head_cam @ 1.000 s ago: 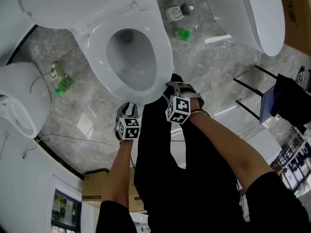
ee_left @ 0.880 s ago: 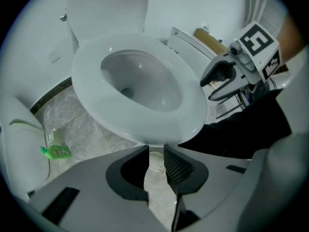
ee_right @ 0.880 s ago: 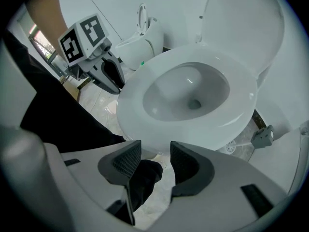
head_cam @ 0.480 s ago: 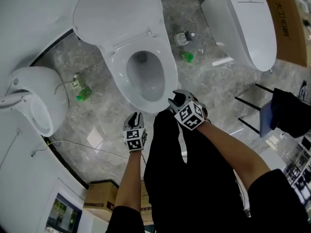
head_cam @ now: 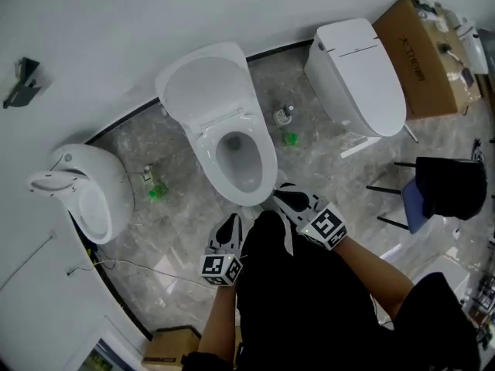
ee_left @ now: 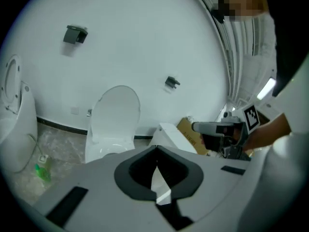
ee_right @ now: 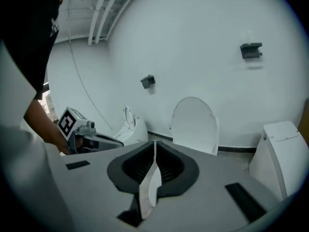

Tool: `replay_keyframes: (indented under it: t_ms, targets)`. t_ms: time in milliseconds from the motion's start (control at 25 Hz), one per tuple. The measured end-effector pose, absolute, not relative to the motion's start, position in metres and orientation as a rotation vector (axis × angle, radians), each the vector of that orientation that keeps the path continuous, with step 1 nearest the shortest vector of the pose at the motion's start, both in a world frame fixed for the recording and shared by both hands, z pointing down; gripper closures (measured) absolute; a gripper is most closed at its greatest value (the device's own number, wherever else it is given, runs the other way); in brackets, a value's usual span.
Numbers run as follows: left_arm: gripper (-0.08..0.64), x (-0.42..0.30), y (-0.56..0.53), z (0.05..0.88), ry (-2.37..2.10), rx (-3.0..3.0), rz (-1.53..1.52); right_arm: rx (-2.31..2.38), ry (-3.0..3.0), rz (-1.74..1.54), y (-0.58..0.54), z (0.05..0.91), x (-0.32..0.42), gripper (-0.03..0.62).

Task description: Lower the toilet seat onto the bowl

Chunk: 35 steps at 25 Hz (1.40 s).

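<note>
- Left gripper: jaws just closed together, nothing held between them.
- Toilet: lid raised against the white wall.
- Green bottle: seen on the marbled floor, at left.
- Right gripper: seen at right, near a cardboard box.

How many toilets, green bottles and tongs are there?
Toilets: 3, left toilet, middle toilet, right toilet
Green bottles: 2
Tongs: 2, left tongs, right tongs
Total: 7
</note>
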State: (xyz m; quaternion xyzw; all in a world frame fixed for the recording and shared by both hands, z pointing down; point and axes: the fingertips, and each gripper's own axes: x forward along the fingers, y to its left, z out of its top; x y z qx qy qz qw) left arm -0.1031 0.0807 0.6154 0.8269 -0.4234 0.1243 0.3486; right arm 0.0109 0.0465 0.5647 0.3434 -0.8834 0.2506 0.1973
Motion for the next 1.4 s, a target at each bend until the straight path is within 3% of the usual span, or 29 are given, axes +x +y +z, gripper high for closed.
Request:
replay_keyframes:
  t_ms: [400, 760, 1120, 1400]
  targets:
    - [0.543, -0.083, 0.139, 0.463, -1.31, 2.223, 0.174, 1.096, -2.656, 0.587, 0.132, 0.436, 0.041, 0.551]
    - [0.543, -0.002, 0.273, 0.413, -1.519, 2.154, 0.143, 1.011, -2.847, 0.421, 0.227, 0.35, 0.105, 0.551]
    - [0.543, 0.066, 0.366, 0.324, -1.756, 2.208, 0.069, 1.076, -2.857, 0.391, 0.338, 0.309, 0.175, 0.551]
    - [0.543, 0.079, 0.399, 0.313, -1.817, 2.243, 0.086, 1.132, -2.825, 0.314, 0.381, 0.298, 0.189, 0.555]
